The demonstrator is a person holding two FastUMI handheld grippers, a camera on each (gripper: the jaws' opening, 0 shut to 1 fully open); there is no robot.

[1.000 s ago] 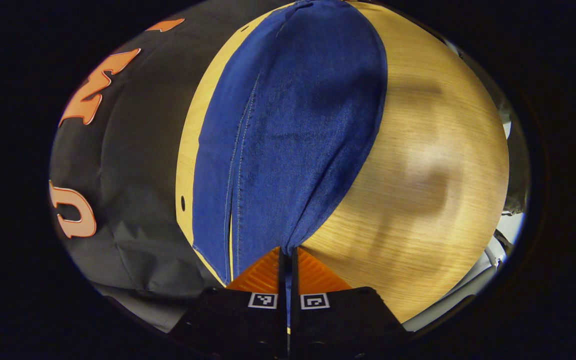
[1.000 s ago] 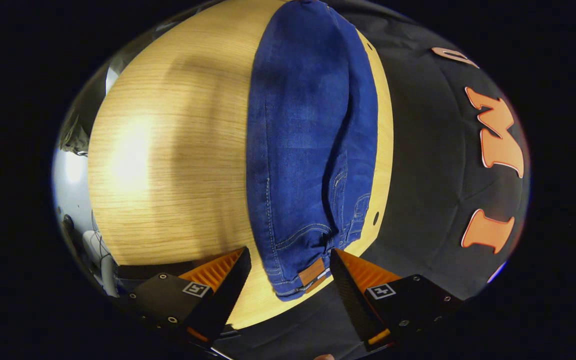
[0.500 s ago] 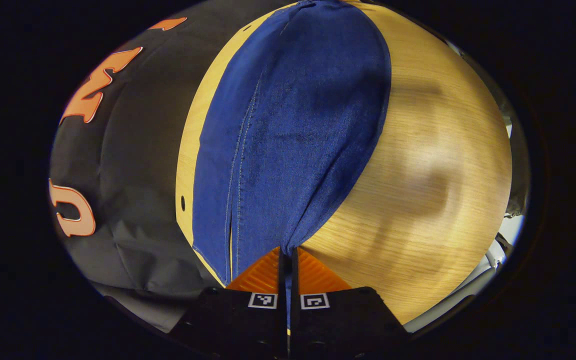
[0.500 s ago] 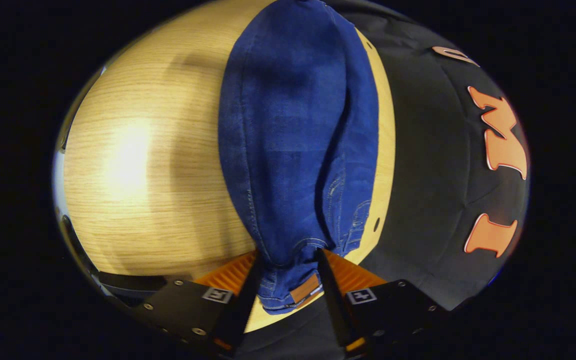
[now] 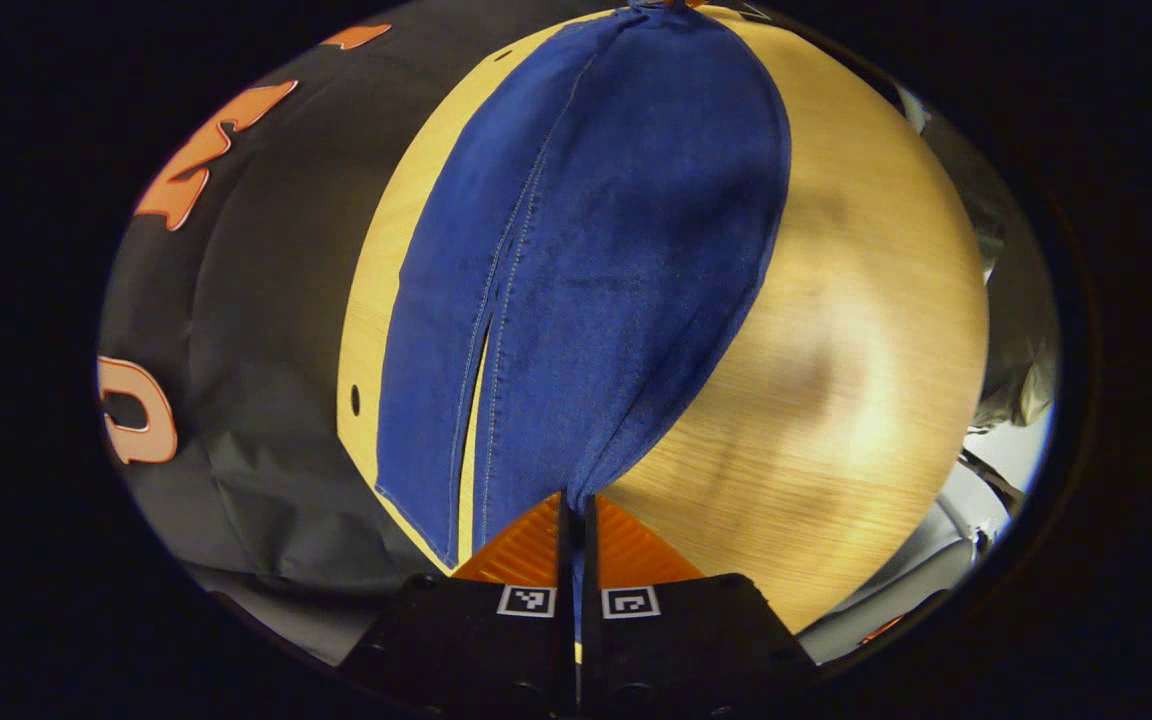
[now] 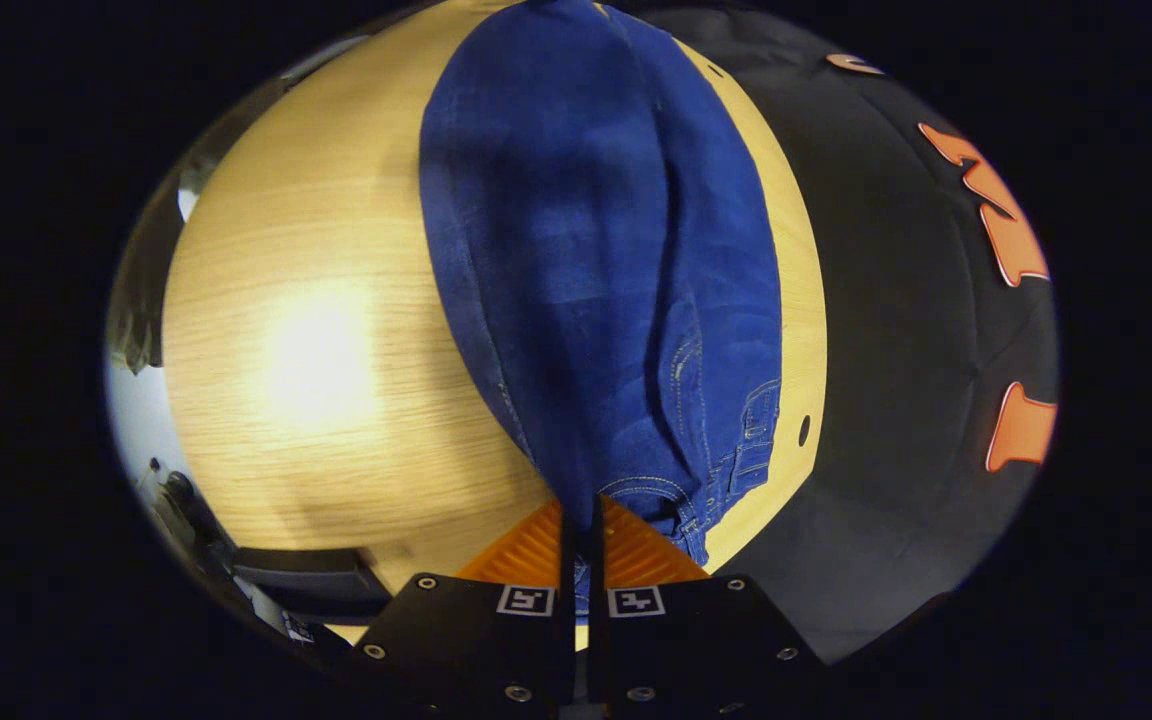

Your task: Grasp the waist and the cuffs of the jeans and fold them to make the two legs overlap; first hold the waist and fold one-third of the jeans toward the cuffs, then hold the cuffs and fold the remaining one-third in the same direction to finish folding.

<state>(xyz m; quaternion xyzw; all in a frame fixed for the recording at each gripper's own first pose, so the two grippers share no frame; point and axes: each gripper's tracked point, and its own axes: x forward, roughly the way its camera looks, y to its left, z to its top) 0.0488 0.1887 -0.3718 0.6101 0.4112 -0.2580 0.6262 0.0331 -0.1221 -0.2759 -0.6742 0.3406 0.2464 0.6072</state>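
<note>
Pinching cuff end of jeans point(image 5: 596, 270), left gripper point(image 5: 576, 520) jaws pressed together on denim; legs stretched along wooden bench point(image 5: 866, 330). Right gripper view: right gripper point(image 6: 581, 525) jaws clamped on waist of jeans point(image 6: 596, 260), same bench point(image 6: 316, 330) beneath.

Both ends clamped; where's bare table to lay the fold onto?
Open wood lies between the jeans and the table's near edge. Toward the wall cloth, just a thin strip remains. The right gripper and left gripper pinch denim.
</note>
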